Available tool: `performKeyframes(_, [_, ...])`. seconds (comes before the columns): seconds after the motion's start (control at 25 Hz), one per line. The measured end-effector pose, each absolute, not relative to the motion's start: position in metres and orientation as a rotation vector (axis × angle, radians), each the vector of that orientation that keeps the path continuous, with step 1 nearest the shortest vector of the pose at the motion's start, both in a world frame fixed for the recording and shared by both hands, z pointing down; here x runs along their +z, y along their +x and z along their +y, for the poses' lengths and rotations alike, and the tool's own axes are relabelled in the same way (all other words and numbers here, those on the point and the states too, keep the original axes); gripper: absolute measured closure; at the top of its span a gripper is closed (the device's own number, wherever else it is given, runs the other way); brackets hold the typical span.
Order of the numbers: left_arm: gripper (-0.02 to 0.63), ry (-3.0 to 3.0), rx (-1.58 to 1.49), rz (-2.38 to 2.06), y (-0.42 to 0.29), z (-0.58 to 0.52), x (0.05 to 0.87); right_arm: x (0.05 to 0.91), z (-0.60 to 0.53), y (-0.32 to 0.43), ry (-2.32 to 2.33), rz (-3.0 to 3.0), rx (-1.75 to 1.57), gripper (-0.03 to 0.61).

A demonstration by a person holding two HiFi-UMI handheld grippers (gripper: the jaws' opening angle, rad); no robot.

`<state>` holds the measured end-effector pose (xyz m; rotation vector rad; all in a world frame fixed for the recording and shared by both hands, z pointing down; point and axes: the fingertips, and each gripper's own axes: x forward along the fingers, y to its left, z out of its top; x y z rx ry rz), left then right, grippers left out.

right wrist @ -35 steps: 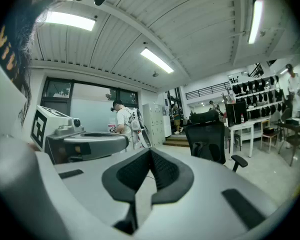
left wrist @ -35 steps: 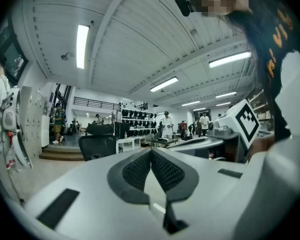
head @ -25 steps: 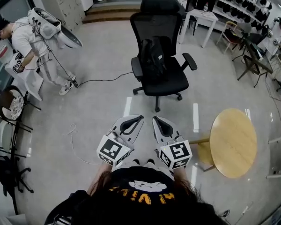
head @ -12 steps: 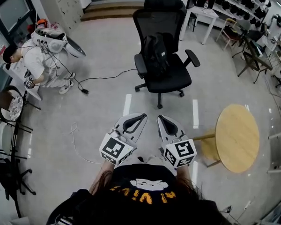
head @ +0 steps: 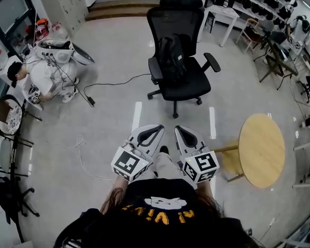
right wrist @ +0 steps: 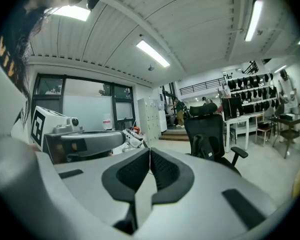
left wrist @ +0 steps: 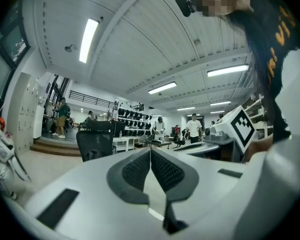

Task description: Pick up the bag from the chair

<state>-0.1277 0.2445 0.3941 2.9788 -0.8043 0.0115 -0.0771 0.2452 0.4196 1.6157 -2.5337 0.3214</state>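
A black backpack (head: pixel 172 59) stands upright on the seat of a black office chair (head: pixel 188 84), leaning on its backrest. In the right gripper view the bag (right wrist: pixel 206 146) shows against the chair (right wrist: pixel 206 125). The left gripper view shows only the chair (left wrist: pixel 96 143) far off. Both grippers hover close to my body, well short of the chair. My left gripper (head: pixel 157 128) is shut with nothing in it. My right gripper (head: pixel 179 129) is shut too, also empty. In each gripper view the ribbed pads meet along the midline.
A round wooden table (head: pixel 261 152) stands to my right. A person (head: pixel 39 76) crouches at the left beside equipment, with a cable (head: pixel 111 82) trailing on the floor. Dark chairs (head: pixel 10 119) line the left edge. White desks (head: pixel 226 18) and shelves stand behind the office chair.
I have stepped a little closer to the chair, and both grippers stay shut side by side. The person at the left has crouched lower.
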Motion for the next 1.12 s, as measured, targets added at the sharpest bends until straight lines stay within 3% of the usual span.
performKeyframes(0.48, [0.614,2.923,0.025,-0.842,-0.127,0.180,0.406,0.431,0.180,-0.063,1.606,-2.539,0.387,0.572])
performKeyframes(1.12, [0.614,2.925,0.096,-0.893,-0.071,0.006,0.407,0.431,-0.008,-0.001,1.567,-2.584,0.423,0.572])
